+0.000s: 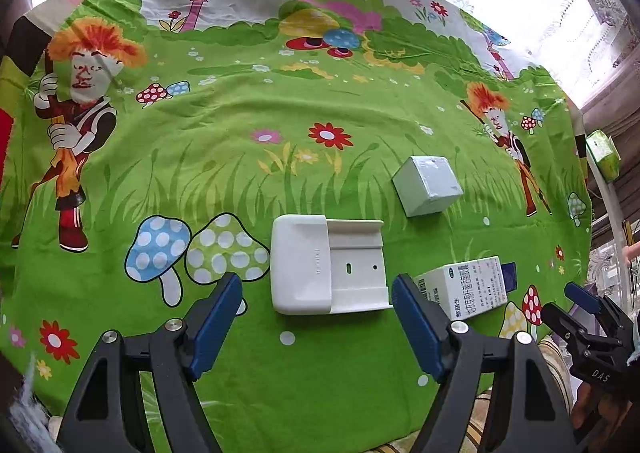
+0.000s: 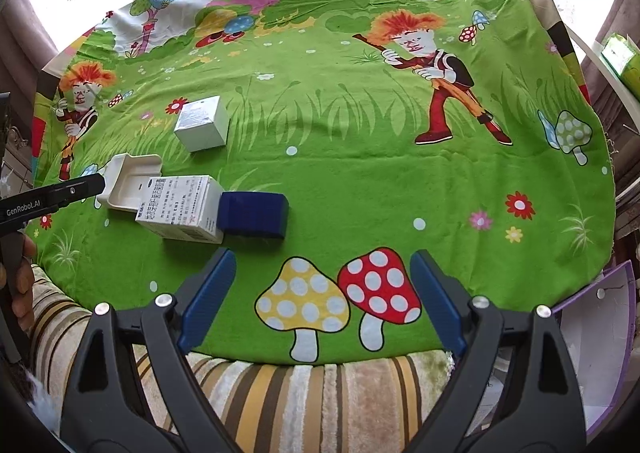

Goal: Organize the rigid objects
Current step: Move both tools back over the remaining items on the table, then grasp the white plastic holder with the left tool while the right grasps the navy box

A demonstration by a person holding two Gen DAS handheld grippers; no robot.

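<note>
Left gripper (image 1: 316, 317) jaws wide apart, nothing gripped, hovering just short of white holder (image 1: 326, 265); near edge of holder sits in line w/ the gap, pads clear of it. Right gripper (image 2: 322, 301) also wide open, empty, over red & yellow mushroom print on green cloth (image 2: 360, 157), well right of holder. Medicine box (image 2: 184, 209) lying flat, touching holder's right side. Dark blue box (image 2: 254, 215) just beyond, against med box's far end. White cube box (image 2: 202, 123) behind holder, slightly right, apart from it. All 4 on cloth.
</note>
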